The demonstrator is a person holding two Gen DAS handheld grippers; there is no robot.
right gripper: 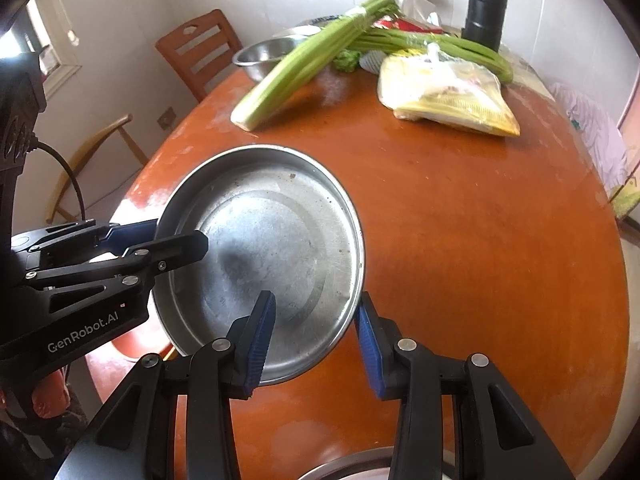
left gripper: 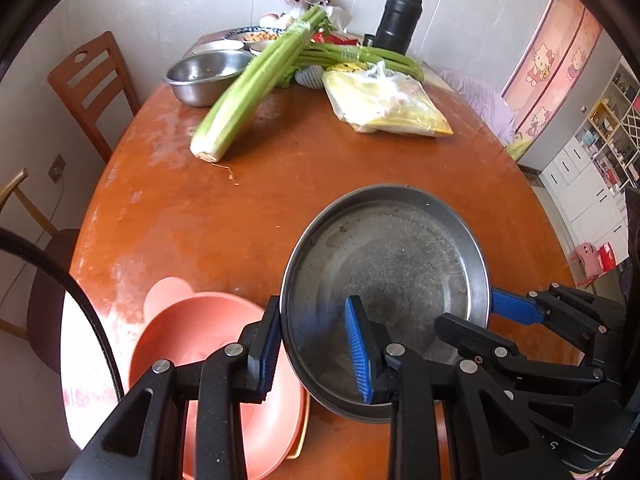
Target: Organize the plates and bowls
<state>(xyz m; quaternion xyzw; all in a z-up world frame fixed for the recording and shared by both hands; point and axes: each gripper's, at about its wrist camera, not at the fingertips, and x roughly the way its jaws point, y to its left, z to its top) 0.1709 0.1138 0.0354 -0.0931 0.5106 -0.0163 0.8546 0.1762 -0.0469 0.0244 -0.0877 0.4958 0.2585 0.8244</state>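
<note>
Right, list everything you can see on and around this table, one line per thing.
steel plate: 1, grey metal, near side of table, gripped at both edges
pink plates: stack, exact count unclear, salmon pink, near left edge of table
steel bowl: 1, silver, far left of table
celery: 2 bunches, green, far half of table, one resting on the bowl
plastic bag: 1, clear with yellow contents, far right of table
flask: 1, black, far edge of table
table: 1, reddish brown, round
chair: 1, brown wood, left of table
left gripper: 1, black with blue pads, shut on plate's left rim
right gripper: 1, black with blue pads, shut on plate's right rim
</note>
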